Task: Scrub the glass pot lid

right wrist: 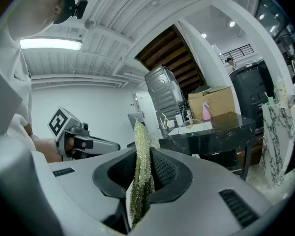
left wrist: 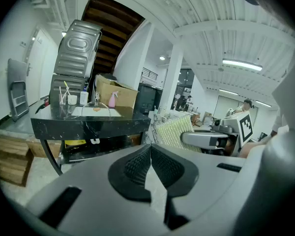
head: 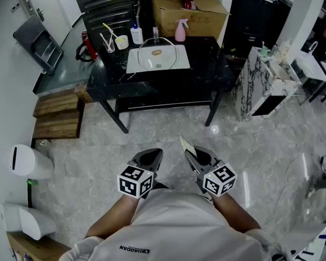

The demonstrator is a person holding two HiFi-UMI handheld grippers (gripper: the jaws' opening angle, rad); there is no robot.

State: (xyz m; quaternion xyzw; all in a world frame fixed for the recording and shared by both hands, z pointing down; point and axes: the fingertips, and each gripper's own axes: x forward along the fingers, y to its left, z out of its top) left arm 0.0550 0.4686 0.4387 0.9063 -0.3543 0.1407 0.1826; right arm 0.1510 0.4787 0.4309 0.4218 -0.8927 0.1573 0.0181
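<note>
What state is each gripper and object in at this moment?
left gripper: shut, empty.
right gripper: shut on scouring pad.
scouring pad: upright, pinched edge-on between the jaws.
glass pot lid: resting on the white board on the black table, untouched.
pink spray bottle: upright.
cardboard box: flaps open.

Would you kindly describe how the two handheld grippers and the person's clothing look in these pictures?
The left gripper and right gripper are grey moulded shells with black ribbed pads. Each carries a white cube printed with black square markers. The person wears a white short-sleeved shirt with small dark lettering.
</note>
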